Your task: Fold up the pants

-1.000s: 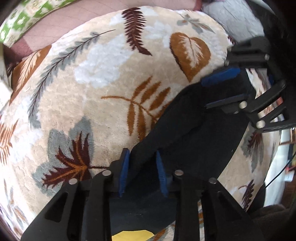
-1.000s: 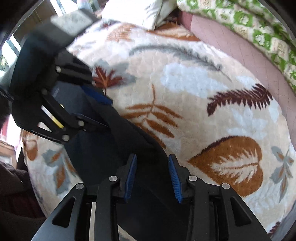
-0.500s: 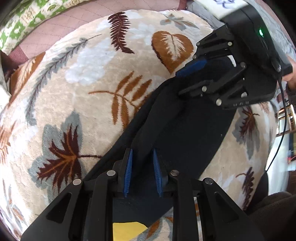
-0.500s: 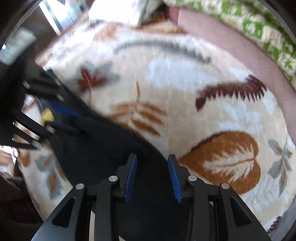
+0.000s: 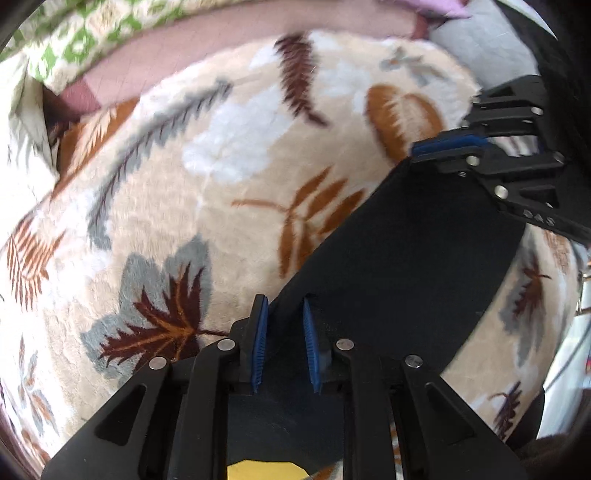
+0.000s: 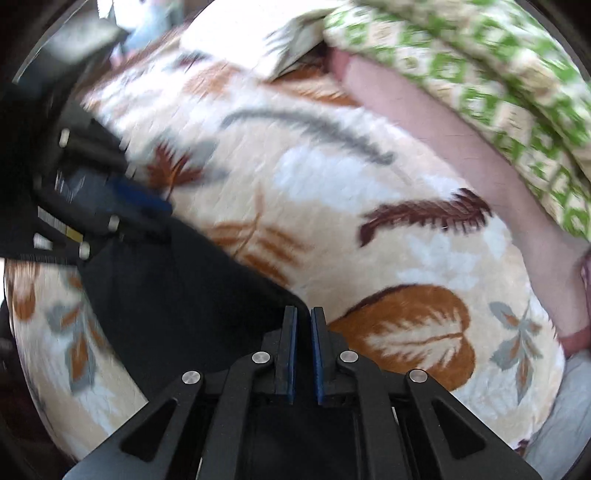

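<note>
Black pants lie stretched flat on a leaf-patterned blanket. My left gripper has its blue pads on either side of one corner of the pants, with a gap between the pads. My right gripper is shut on the other corner of the pants. In the left wrist view the right gripper shows at the upper right, at the far corner of the cloth. In the blurred right wrist view the left gripper shows at the left edge, at the other corner.
A pink sheet and a green-patterned quilt border the blanket at the back. A white pillow lies at the far end. A yellow patch shows under the left gripper. A grey cloth sits at the upper right.
My right gripper has closed on the pants corner. The two grippers have moved apart, and the pants have gone from slack and creased to stretched flat between them.
</note>
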### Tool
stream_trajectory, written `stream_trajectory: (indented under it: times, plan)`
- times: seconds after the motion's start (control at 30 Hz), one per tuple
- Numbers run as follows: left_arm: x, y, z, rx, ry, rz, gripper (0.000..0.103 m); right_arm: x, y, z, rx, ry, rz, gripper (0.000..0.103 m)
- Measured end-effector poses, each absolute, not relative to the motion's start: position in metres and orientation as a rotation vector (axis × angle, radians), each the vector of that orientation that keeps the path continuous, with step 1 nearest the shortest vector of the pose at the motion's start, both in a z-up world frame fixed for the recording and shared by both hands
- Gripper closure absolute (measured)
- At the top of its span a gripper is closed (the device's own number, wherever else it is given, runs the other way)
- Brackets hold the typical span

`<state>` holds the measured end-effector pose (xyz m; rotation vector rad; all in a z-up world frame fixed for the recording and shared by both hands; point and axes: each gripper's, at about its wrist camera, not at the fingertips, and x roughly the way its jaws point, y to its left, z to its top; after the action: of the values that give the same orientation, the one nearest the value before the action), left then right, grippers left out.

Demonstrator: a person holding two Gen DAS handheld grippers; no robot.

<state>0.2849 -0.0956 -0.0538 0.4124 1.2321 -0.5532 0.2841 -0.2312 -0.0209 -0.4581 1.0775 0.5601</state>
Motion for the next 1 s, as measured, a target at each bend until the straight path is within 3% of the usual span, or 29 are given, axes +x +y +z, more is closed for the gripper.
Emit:
stream_trajectory:
  times: [0.23,0.47,0.53,0.57,0.63,0.67,0.7,0.8,1.0]
  plan:
    - [0.293,-0.106,-0.065,0.424,1.238,-0.521,0.085,0.297,-0.226,-0.066,-0.430,1.133,0.514,0.093]
    - [0.281,-0.044,-0.023,0.229,1.241,-0.512,0.085,0.290,-0.258,-0.014,-0.215,1.071,0.472,0.077]
    - [0.275,-0.010,-0.003,0.154,1.221,-0.488,0.084,0.276,-0.276,0.015,-0.082,1.016,0.462,0.063]
    - [0.274,0.008,0.005,0.122,1.213,-0.473,0.084,0.270,-0.282,0.025,-0.027,0.995,0.459,0.051]
    - [0.265,0.046,0.017,0.063,1.208,-0.419,0.077,0.255,-0.284,0.040,0.075,0.958,0.467,0.040]
    - [0.259,0.067,0.024,0.032,1.208,-0.393,0.069,0.245,-0.279,0.043,0.112,0.954,0.461,0.036]
    - [0.253,0.087,0.027,0.000,1.207,-0.361,0.060,0.240,-0.272,0.043,0.126,0.956,0.460,0.036]
    - [0.235,0.150,0.027,-0.099,1.218,-0.285,0.050,0.212,-0.230,0.034,0.157,0.969,0.480,0.036]
    - [0.211,0.227,-0.010,-0.253,1.301,-0.204,0.049,0.166,-0.089,0.003,-0.032,0.983,0.596,0.036]
